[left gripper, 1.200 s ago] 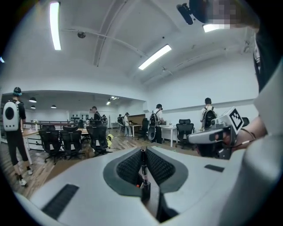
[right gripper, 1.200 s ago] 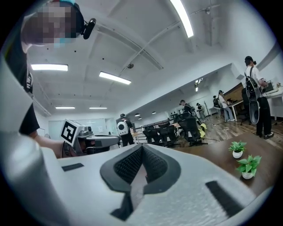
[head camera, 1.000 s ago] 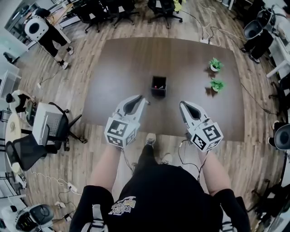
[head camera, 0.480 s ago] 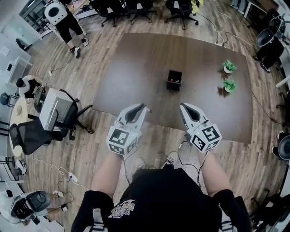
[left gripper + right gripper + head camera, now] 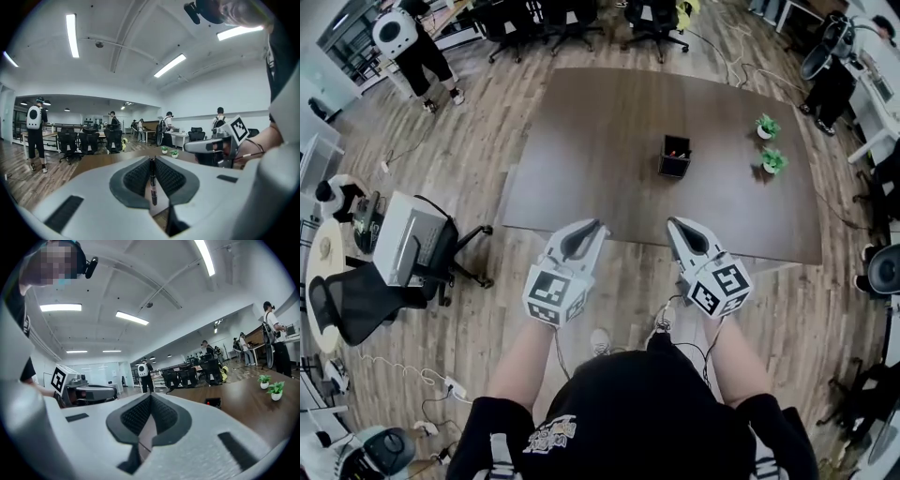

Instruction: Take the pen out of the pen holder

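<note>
The left gripper [image 5: 596,226] is pinched tight on a dark pen [image 5: 153,183], so the pen looks already out. The right gripper [image 5: 672,223] is closed on nothing. The black pen holder [image 5: 675,157] stands well away on the table [image 5: 581,141].

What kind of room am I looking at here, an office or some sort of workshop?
Most likely an open-plan office or lab space: a long brown table with two small potted plants on it, rows of black office chairs, and wood-plank flooring under strip ceiling lights.
</note>
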Demonstrator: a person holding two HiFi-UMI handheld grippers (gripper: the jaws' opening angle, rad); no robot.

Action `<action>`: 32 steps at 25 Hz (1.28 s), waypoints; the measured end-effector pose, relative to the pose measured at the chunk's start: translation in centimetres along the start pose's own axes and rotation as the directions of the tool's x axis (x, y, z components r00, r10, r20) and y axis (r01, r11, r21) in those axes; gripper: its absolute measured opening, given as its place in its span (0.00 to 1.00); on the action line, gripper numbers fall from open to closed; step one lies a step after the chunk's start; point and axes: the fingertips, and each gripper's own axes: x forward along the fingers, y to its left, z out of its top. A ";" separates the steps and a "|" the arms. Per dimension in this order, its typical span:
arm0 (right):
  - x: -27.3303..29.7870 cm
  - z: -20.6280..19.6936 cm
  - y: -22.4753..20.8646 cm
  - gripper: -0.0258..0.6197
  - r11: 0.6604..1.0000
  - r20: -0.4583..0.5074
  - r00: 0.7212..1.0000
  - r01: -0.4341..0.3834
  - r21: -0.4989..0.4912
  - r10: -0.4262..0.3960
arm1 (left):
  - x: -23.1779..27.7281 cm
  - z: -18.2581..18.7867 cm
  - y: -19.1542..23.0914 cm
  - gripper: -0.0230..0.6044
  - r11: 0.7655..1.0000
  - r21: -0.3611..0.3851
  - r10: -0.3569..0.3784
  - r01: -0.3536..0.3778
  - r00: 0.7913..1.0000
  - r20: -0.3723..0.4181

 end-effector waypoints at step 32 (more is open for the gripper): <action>-20.9 0.2 4.5 0.05 0.986 0.042 0.986 0.161 -0.032 -0.160 | -7.2 0.1 -18.6 0.09 0.991 -0.016 -0.129 0.129 0.991 0.032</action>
